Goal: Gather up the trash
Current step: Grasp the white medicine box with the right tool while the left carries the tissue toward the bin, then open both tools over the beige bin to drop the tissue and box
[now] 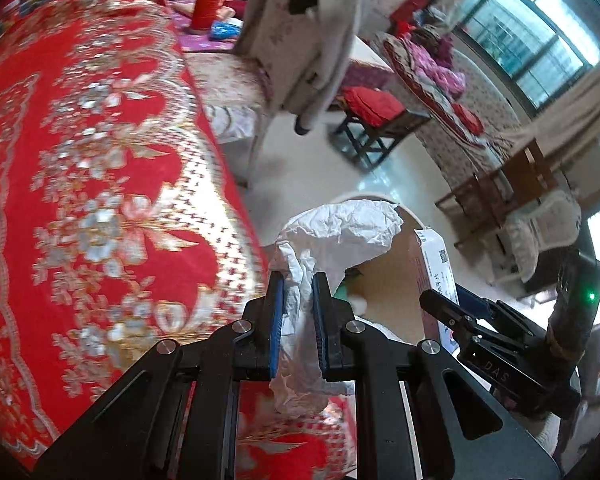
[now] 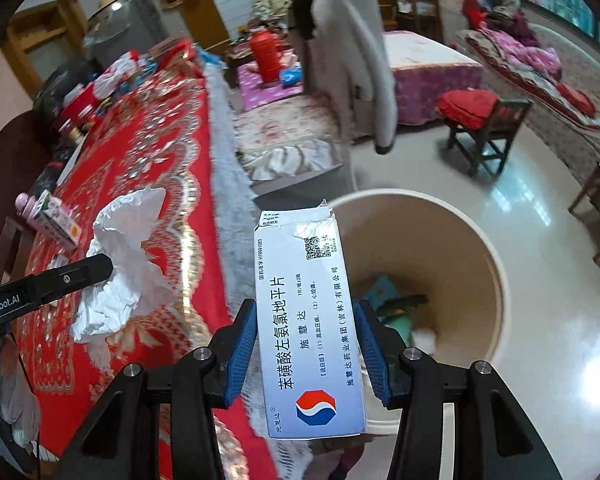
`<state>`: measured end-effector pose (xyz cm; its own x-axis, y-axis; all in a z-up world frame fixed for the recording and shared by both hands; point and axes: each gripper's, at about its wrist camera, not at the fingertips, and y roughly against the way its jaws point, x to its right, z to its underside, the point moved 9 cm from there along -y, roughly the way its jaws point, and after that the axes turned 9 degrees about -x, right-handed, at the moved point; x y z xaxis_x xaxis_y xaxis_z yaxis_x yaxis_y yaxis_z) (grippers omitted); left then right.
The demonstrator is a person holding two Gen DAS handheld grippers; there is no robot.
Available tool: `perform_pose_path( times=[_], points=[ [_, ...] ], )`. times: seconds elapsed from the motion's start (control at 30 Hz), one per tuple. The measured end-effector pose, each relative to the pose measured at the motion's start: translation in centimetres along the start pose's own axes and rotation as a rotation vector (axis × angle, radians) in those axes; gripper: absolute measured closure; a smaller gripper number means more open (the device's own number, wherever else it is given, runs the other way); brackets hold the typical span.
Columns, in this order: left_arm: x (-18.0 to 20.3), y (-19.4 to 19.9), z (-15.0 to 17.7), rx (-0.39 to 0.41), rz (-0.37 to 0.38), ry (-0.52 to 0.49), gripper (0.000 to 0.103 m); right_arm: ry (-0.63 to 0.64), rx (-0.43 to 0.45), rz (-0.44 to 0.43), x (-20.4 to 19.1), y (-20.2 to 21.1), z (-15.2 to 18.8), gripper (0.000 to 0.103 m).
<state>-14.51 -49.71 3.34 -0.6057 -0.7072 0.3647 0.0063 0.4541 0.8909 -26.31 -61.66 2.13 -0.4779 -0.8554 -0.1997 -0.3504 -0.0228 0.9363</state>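
Right gripper (image 2: pixel 306 354): clamps the medicine box (image 2: pixel 306 320) lengthwise, over the bin's near rim (image 2: pixel 496 264).
Left gripper (image 1: pixel 296 320): pinches crumpled tissue (image 1: pixel 340 236), above the counter edge (image 1: pixel 236 216), farther from the bin.

Window daylight, motion blur (fisheye-warped edges)

right claw (image 2: pixel 306 354) grips medicine box (image 2: pixel 308 320) | beige bin (image 2: pixel 480 240) beyond
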Motion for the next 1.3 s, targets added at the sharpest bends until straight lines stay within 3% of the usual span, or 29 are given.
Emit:
perform_pose_path(
  times=[0.5, 1.3],
  points=[
    [5.9, -5.5, -0.2, -0.092, 0.013, -0.084, 0.091, -0.116, -0.021, 0.024, 6.2, 0.0, 1.3, 0.055],
    [7.5, -8.0, -0.5, -0.121, 0.014, -0.076, 0.091, -0.145, -0.058, 0.029, 8.4, -1.3, 1.3, 0.055]
  ],
)
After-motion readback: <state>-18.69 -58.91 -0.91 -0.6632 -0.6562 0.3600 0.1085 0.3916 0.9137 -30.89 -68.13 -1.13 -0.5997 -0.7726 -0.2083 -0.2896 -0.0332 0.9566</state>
